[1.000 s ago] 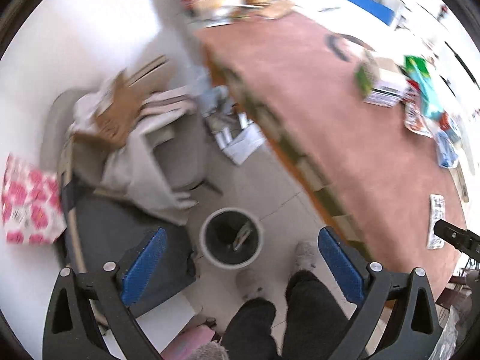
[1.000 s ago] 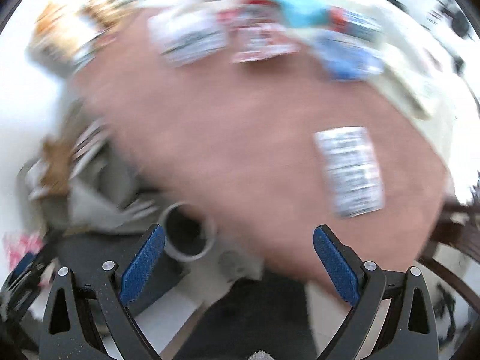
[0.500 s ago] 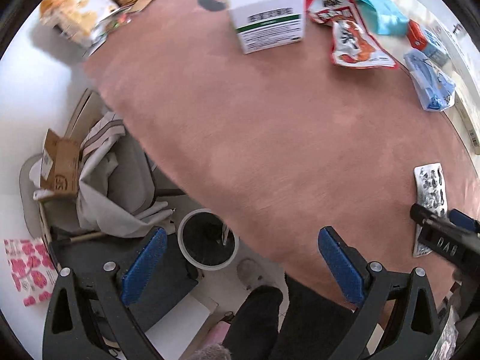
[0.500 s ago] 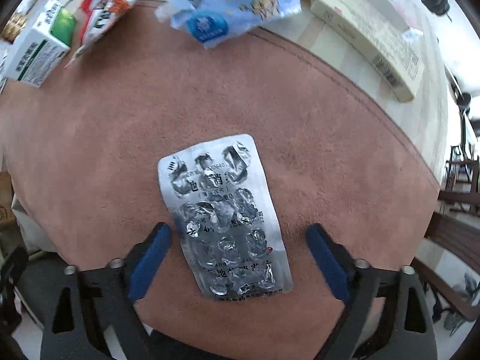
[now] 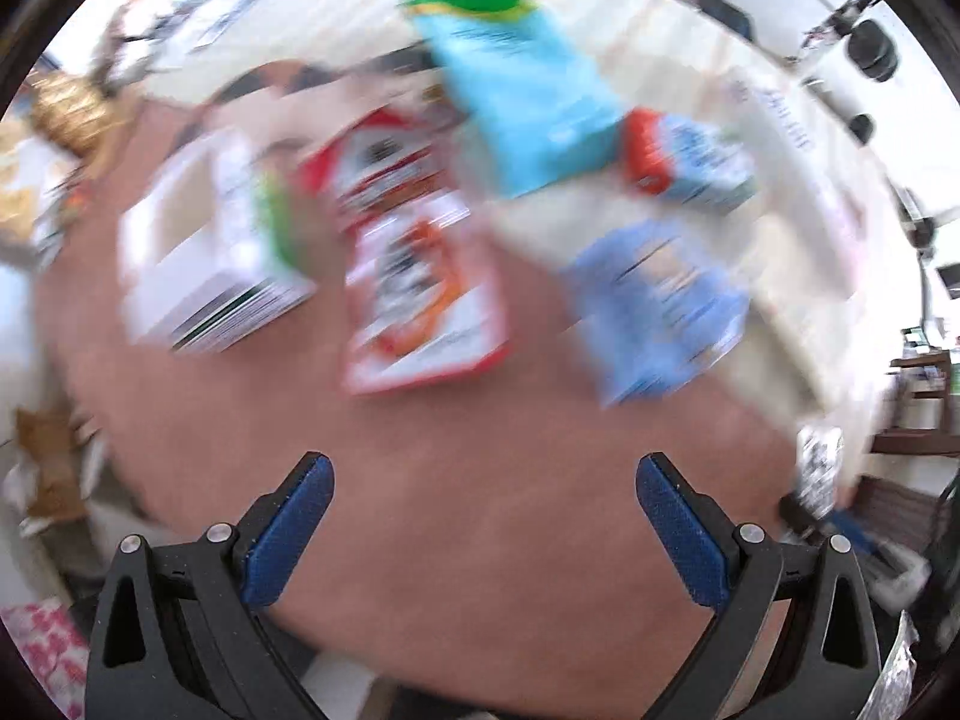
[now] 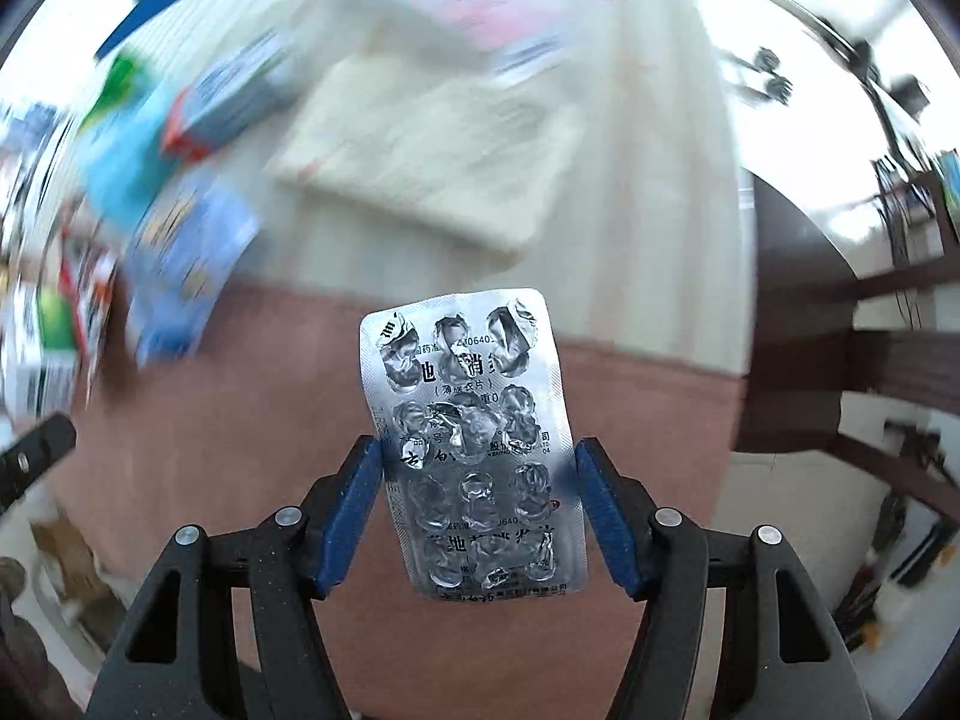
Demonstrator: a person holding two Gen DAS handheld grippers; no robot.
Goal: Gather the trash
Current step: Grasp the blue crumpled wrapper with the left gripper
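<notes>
A silver blister pack (image 6: pixel 474 444) with emptied pockets stands between the blue pads of my right gripper (image 6: pixel 477 474). The jaws are closing and both pads touch its long edges; the pack looks sharp while the table behind it is smeared. My left gripper (image 5: pixel 485 468) hangs open over the brown table mat (image 5: pixel 480 546) with nothing between its fingers. Ahead of it, blurred, lie a red-and-white snack wrapper (image 5: pixel 420 294), a pale blue wrapper (image 5: pixel 654 306), a white box with green print (image 5: pixel 210 258) and a light blue bag (image 5: pixel 522 108).
A blue-and-red carton (image 5: pixel 690 162) and a cream cloth (image 6: pixel 432 150) lie further back on the table. The mat's edge, with wooden chair parts (image 6: pixel 888 360) below it, runs along the right. Cardboard (image 5: pixel 48 468) lies on the floor at the left.
The left gripper swept from above the floor bin across the table to the wrappers. The right gripper came down over the blister pack and its jaws narrowed onto the pack's edges.
</notes>
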